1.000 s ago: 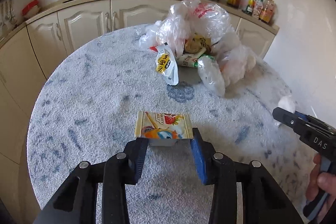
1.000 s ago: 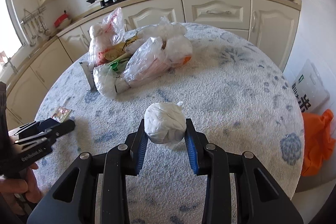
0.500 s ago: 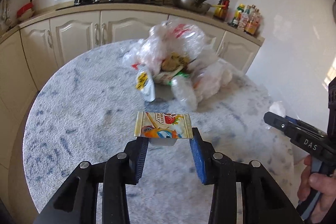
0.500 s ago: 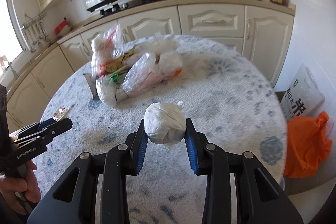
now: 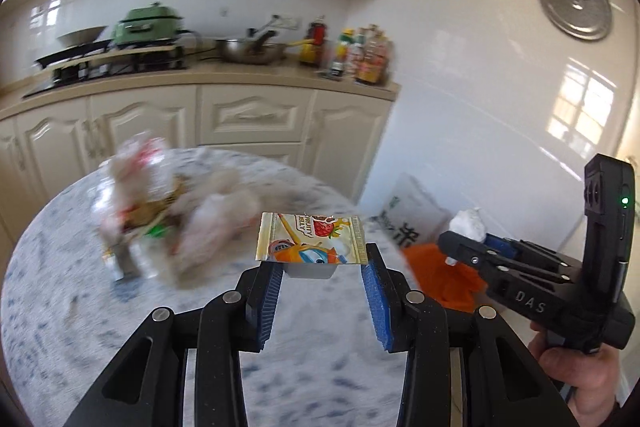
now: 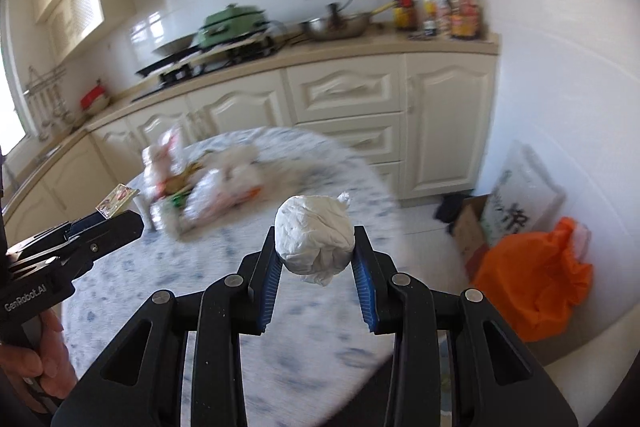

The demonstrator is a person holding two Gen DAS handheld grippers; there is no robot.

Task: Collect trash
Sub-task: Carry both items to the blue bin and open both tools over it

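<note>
Right wrist view gives us the relation that matters: the orange bag sits on the floor, low and to the right of the right tongs, beyond the edge of the round desk, with a white printed sack and a cardboard box just behind the bag; we judge that bag to be where the trash goes, though nothing confirms it; the right tongs are clenched on a crumpled white paper ball, both blue pads pressing its sides; in the left wrist view the left tongs are grasping a small sealed cup by its base, its printed foil lid facing up and its longer side running across between the pads; from there the bag lies ahead and to the right, partly hidden behind the right tongs; so the right hand is the nearer to the bag, and we reckon it should drop first; the heap of plastic bags and wrappers lies on the desk, well away from the bag on its far left, blurred.
</note>
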